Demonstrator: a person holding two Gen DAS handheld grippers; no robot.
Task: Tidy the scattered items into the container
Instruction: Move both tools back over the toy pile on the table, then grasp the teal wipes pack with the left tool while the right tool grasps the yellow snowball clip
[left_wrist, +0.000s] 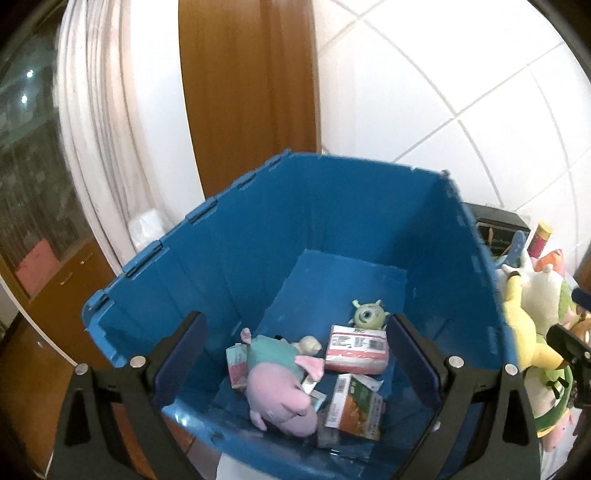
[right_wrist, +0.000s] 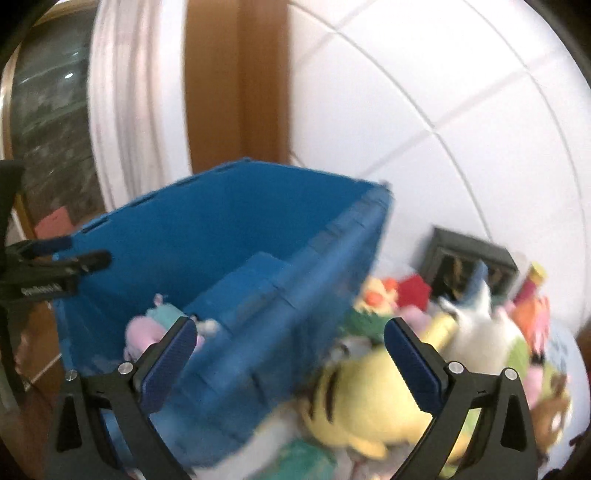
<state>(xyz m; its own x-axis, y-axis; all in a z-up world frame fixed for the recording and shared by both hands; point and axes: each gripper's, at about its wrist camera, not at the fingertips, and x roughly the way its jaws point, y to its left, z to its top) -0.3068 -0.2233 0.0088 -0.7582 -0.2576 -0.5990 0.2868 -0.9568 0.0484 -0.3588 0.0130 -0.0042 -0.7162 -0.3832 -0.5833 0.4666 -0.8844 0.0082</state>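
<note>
Blue crate, left gripper above, jaws wide

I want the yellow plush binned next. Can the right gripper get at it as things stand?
Probably yes: the right gripper is open and empty, and the yellow plush lies on top of the pile beside the bin, uncovered.

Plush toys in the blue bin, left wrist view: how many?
2. A pink plush lies at the near end of the bin; a small green one-eyed plush sits farther back. Others may hide underneath.

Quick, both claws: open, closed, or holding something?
Left claw: open, empty, over the blue bin.
Right claw: open, empty, over the bin's edge and the yellow plush.
</note>
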